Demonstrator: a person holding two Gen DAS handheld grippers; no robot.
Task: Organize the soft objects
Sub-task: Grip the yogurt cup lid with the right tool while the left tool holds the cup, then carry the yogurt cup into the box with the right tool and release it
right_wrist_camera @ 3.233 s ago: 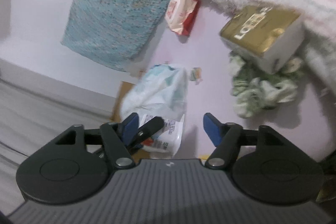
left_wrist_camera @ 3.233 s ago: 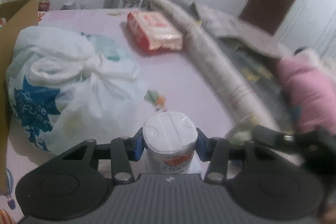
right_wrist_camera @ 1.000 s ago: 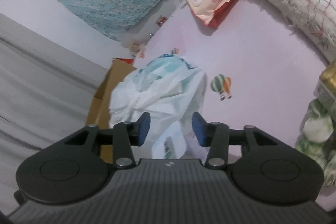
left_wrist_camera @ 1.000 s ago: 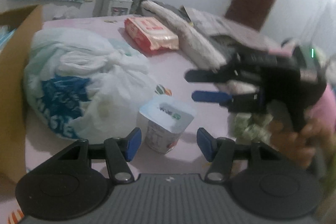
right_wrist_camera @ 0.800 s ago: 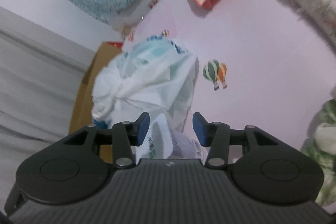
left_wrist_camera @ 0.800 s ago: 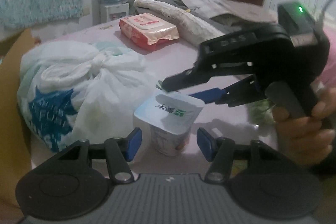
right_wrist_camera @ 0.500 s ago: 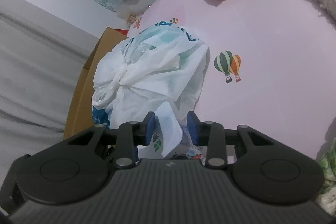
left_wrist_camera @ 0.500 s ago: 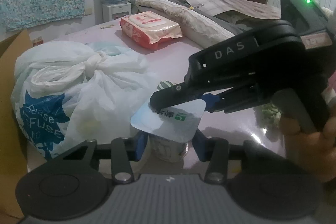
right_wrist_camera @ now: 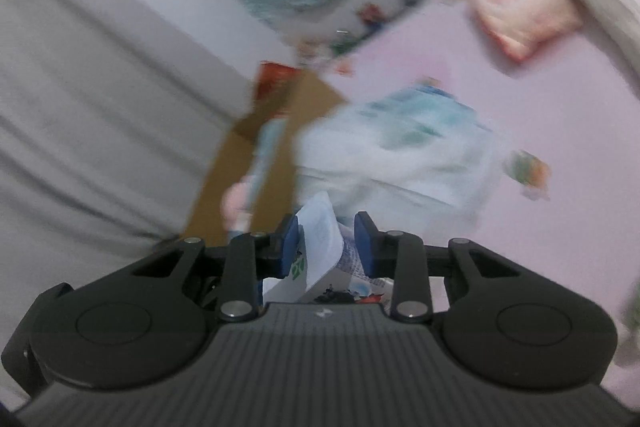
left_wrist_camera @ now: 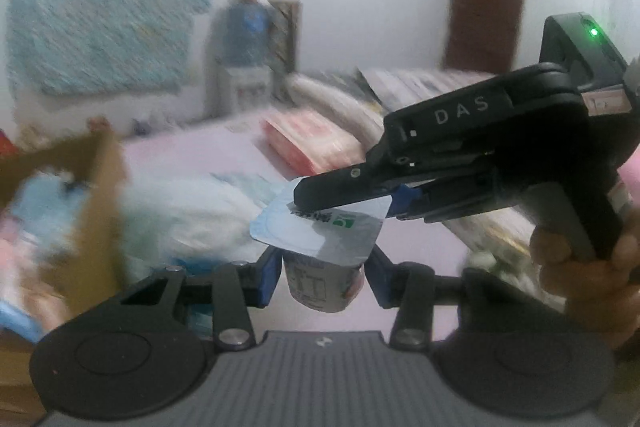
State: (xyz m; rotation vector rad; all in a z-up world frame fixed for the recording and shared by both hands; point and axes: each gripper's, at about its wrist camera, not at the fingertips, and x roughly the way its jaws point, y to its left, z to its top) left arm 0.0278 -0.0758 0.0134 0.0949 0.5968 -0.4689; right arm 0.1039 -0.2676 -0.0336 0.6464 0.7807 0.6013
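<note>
Brown cardboard, the open box, stood at the far left of the left wrist view, stiff-walled and already holding some blurred packets; I judged it the place soft things were being gathered. Just right of it slumped the white plastic bag, crinkly and knotted, resting on the pink printed bed sheet.

My left gripper had its blue fingers clamped on the sides of the yogurt cup, a small tapered plastic tub held upright, clear of the sheet, so nothing would spill. Its foil lid, thin and shiny, flared out flat over the rim. My right gripper came in from the right, its fingers having just closed together on that lid's edge, pinching it so both tools shared the load.

Farther right lay the red wipes pack, soft and pillowy, beside a rolled towel.
</note>
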